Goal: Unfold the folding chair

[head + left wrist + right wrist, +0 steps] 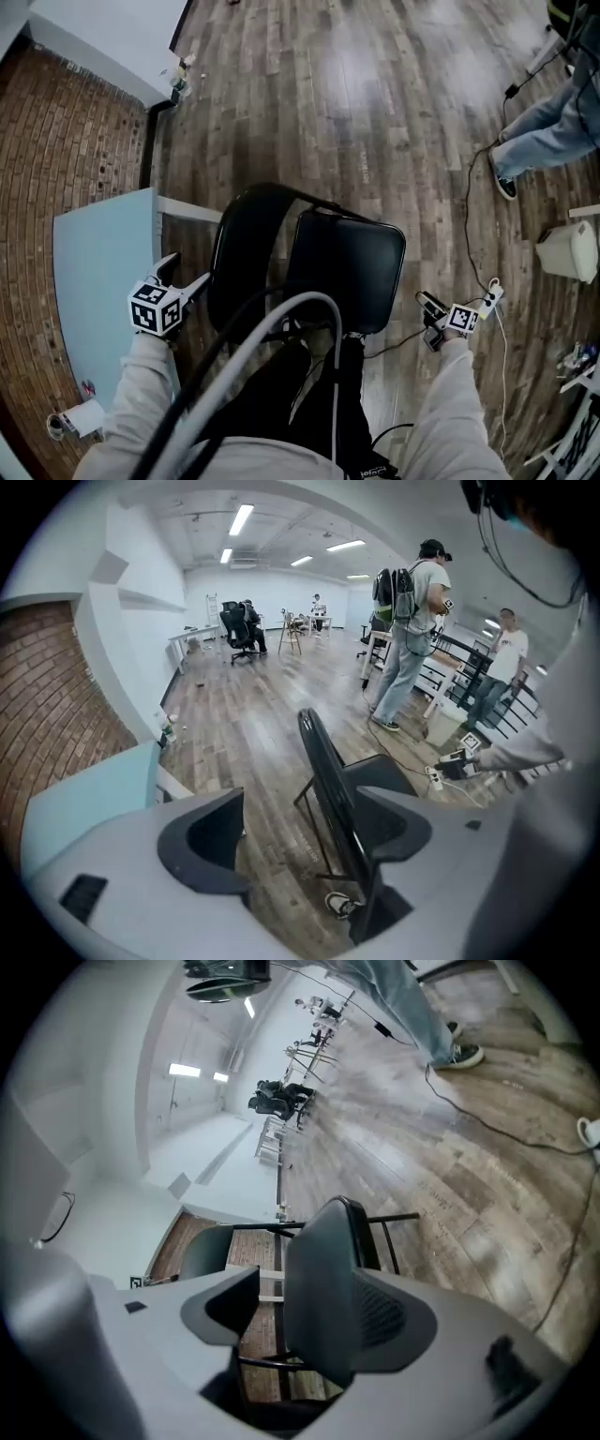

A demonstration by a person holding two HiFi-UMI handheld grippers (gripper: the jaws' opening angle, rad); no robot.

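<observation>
A black folding chair stands on the wooden floor right below me, its seat pad (347, 270) lying out to the right of its curved backrest (246, 251). My left gripper (185, 274) hovers just left of the backrest, clear of it, jaws spread wide. In the left gripper view the backrest edge (323, 761) runs past the open left gripper (305, 822) without touching a pad. My right gripper (427, 321) is off the seat's right side, open and empty. Seen from the right gripper (309, 1312), the seat (323, 1288) fills the gap, farther off.
A light blue table (98, 272) stands close on the left beside a brick wall (56, 141). A cable (469, 216) and a power strip (489, 296) lie on the floor at the right, near a white bin (572, 251). A person's legs (548, 131) stand at the upper right.
</observation>
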